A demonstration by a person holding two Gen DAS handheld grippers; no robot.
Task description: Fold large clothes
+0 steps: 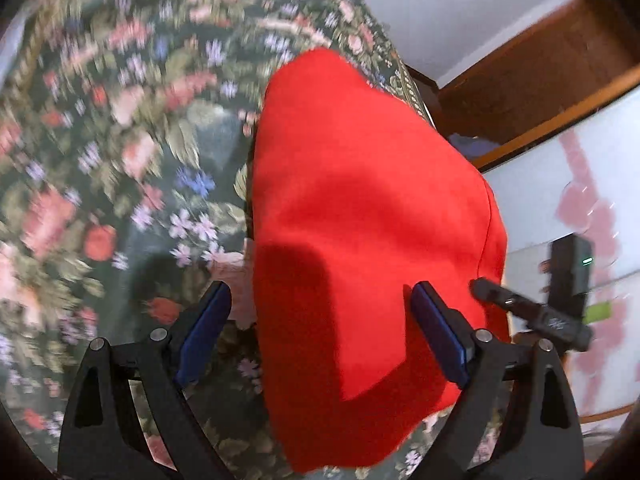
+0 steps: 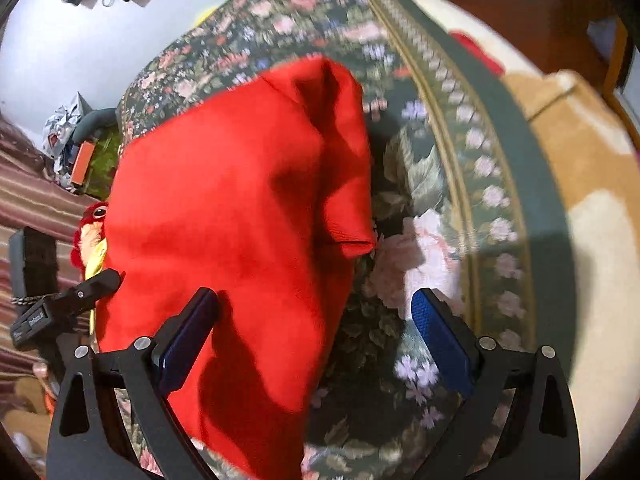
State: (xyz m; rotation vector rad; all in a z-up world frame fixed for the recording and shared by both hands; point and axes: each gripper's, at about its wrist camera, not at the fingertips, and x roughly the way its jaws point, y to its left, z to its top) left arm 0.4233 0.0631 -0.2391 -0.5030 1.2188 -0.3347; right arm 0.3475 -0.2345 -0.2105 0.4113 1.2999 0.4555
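On floral bedspread (image 1: 120,140), folded red garment (image 1: 360,200), left gripper (image 1: 320,320) and right gripper (image 2: 316,320) fingers wide, holding nothing, no legible writing.

A dark floral bedspread (image 1: 120,160) covered the bed, edged by a green patterned border (image 2: 472,128). A pale wall (image 1: 460,4) rose behind, wooden furniture (image 1: 532,92) alongside. A striped fabric (image 2: 28,200) lay left of the bed.

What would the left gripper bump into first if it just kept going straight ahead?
Probably the red garment. The left gripper is open, and the cloth fills most of the gap between its fingers, lying on the floral cover. How far off the cloth is cannot be judged.
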